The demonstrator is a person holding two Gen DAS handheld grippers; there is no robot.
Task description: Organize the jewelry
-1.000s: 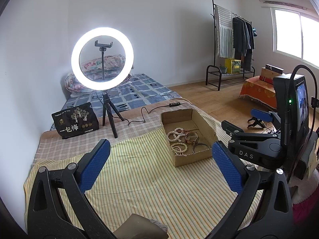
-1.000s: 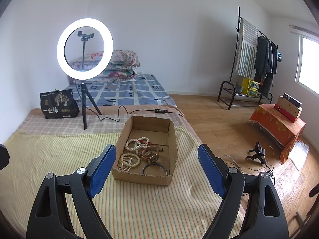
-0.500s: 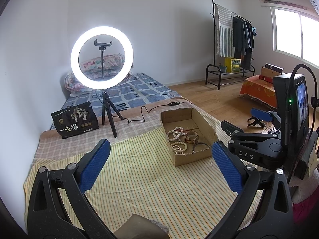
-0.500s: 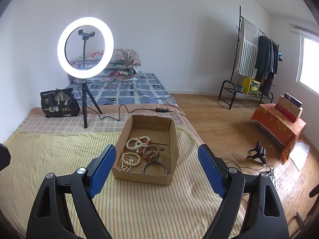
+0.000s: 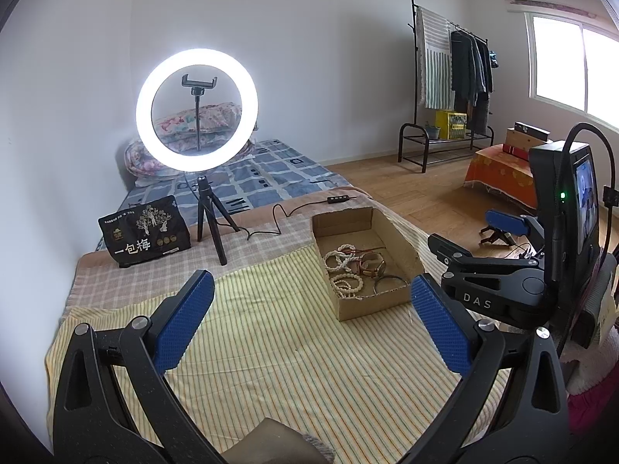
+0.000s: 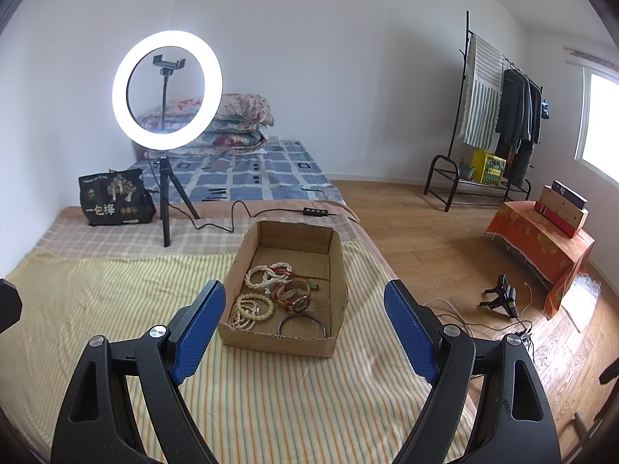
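An open cardboard box (image 6: 247, 338) sits on the striped yellow cloth (image 6: 116, 301). Inside lie white bead bracelets (image 6: 251, 309), a brown watch (image 6: 294, 295) and a dark bangle (image 6: 301, 324). The box also shows in the left wrist view (image 5: 371, 305), right of centre. My right gripper (image 6: 305, 328) is open and empty, hovering just before the box's near wall. My left gripper (image 5: 309, 321) is open and empty, above the cloth to the left of the box. The right gripper's body (image 5: 503, 286) shows at the right of the left wrist view.
A lit ring light on a tripod (image 6: 166, 89) and a black bag (image 6: 112, 197) stand at the back of the bed. Its cable and remote (image 6: 315, 212) run behind the box. The bed edge drops to wooden floor (image 6: 445, 239) on the right. A small black gadget (image 6: 503, 297) lies on the floor.
Both grippers have drifted only slightly; the box sits a touch lower in the right wrist view. Both stay open and empty.
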